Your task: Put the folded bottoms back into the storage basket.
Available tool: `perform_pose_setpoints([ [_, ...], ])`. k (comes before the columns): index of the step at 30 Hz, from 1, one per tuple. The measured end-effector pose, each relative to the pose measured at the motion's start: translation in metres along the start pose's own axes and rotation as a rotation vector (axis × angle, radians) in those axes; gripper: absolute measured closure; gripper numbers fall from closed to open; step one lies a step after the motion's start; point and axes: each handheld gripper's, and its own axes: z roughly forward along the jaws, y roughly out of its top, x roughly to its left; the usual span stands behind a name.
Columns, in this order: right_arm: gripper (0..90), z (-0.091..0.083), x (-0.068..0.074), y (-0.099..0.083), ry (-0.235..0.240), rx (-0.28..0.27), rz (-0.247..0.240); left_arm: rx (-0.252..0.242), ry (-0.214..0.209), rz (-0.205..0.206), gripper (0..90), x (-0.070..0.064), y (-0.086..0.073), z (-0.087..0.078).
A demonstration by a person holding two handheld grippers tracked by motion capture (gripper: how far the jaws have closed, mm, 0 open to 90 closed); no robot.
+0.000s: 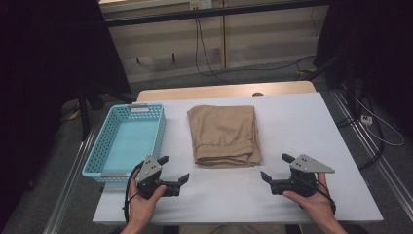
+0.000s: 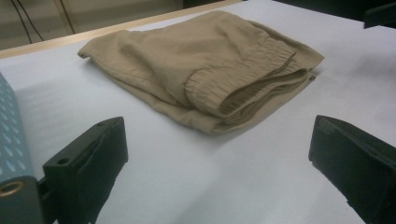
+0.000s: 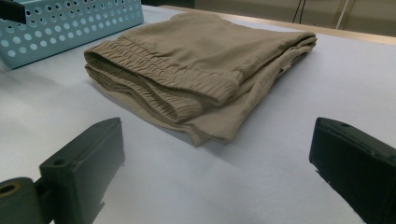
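1. Folded tan cotton shorts with an elastic waistband (image 1: 224,135) lie flat at the middle of the white table (image 1: 302,126), waistband edge toward the near side. Nothing is touching them.
2. Left gripper (image 1: 171,170) sits at the near left, in the person's left hand (image 1: 142,197), aimed right and far toward the near-left corner of the shorts. Its jaws stand wide with nothing between them; in the left gripper view the shorts (image 2: 205,74) are framed between the jaws but well ahead of them.
3. Right gripper (image 1: 274,168) mirrors it at the near right, in the person's right hand (image 1: 311,197), aimed left and far. Its jaws are wide too and carry nothing; in the right gripper view the waistband fold (image 3: 187,77) is dead ahead, apart from the tips.
4. My read on the symmetry: one gripper per near corner, so the stack lifts as one piece and the fold doesn't spill.
5. Light blue perforated plastic basket (image 1: 127,141) stands just left of the shorts, long side parallel, with nothing in it. Likely the drop target; the shorts look like they'd fit folded.
6. Step in hand, as I judge it: pre-grasp. Both jaws need to go low to the table to get under all layers.
7. Risk: pinching only the top layer and unfolding the stack.
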Motion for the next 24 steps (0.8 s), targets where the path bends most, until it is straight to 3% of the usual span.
perform_pose_setpoints([
  [11,7.3,0.011,0.009,0.009,0.058,0.045,-0.051,0.003,-0.005,0.012,4.8,-0.001,0.001,0.003],
  [16,9.3,0.022,0.019,0.015,0.100,0.107,-0.099,0.002,-0.007,0.023,4.9,-0.003,0.001,0.003],
  [20,9.5,0.030,0.022,0.018,0.125,0.123,-0.090,0.008,-0.004,0.022,4.9,-0.003,0.000,0.004],
  [24,9.6,0.039,0.029,0.024,0.149,0.141,-0.118,0.017,-0.011,0.024,4.9,-0.003,0.000,0.004],
])
